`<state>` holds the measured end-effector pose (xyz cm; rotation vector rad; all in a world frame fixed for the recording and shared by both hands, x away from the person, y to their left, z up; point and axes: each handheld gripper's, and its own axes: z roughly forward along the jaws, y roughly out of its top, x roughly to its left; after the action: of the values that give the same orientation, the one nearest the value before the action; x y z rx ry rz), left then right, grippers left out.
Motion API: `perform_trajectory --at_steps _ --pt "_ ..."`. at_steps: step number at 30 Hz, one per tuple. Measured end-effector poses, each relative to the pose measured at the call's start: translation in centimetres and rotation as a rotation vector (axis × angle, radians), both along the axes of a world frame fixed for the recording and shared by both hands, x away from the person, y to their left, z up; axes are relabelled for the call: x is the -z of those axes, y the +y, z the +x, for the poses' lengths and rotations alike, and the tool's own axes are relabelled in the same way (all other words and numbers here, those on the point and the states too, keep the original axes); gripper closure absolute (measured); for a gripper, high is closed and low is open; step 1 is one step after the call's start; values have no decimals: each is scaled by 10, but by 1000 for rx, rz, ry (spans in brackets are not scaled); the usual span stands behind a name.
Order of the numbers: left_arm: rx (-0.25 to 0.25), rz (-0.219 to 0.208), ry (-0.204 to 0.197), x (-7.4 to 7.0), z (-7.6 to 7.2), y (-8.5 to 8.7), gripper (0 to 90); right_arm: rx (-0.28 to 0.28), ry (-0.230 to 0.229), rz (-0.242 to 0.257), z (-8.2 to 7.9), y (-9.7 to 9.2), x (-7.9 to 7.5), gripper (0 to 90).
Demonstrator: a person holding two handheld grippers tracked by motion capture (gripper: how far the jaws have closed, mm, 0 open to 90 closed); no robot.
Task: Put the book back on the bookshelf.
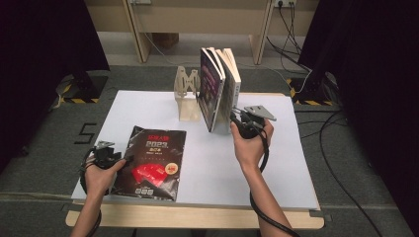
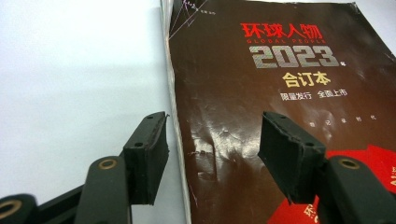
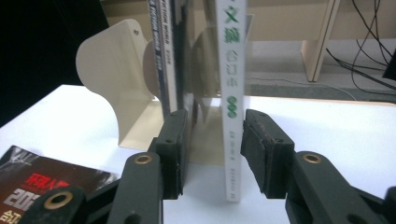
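- The right gripper (image 1: 240, 120) stands at the foot of the upright books (image 1: 220, 89) held in the cream bookend (image 1: 188, 98) at the back of the white table (image 1: 296, 163). In the right gripper view its jaws are spread to either side of the white-spined book (image 3: 232, 116); a gap shows at each pad, so nothing is pinched.
- The left gripper (image 2: 212, 154) rests at the near left of the table with its jaws spread across the spine edge of the dark magazine (image 1: 150, 163), one pad over bare table, the other over the cover; whether either pad touches cannot be told, and no squeeze is seen.
- Risk 1: the white-spined book stands freely beside the dark-spined book (image 3: 161, 60). A sideways nudge from an open pad would probably tip it away from the bookend, as nothing braces its outer side.
- Risk 2: the row leans slightly in the high view; withdrawing the gripper along the spine could drag a book forward and topple the row.
- Risk 3: closing the left jaws as they now stand would likely crease the glossy cover or skid the magazine rather than lift it, since it lies flat.
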<state>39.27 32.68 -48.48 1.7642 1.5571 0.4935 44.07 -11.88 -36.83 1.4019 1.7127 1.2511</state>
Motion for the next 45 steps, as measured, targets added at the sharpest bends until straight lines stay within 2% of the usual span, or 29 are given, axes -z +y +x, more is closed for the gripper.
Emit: perform_trajectory --at_steps 11,25,29,41,45 --pt "-4 0 2 1 1 1 411 5 41 6 -7 -15 13 602" --pt "-2 7 16 5 2 1 416 16 123 4 -17 -36 43 593" --pt "-3 13 21 7 3 0 418 22 147 18 -19 -41 55 593" --pt "-8 1 22 8 3 2 427 36 212 35 -22 -48 83 592" --pt "-3 24 18 8 3 0 456 35 214 34 -24 -50 86 592"
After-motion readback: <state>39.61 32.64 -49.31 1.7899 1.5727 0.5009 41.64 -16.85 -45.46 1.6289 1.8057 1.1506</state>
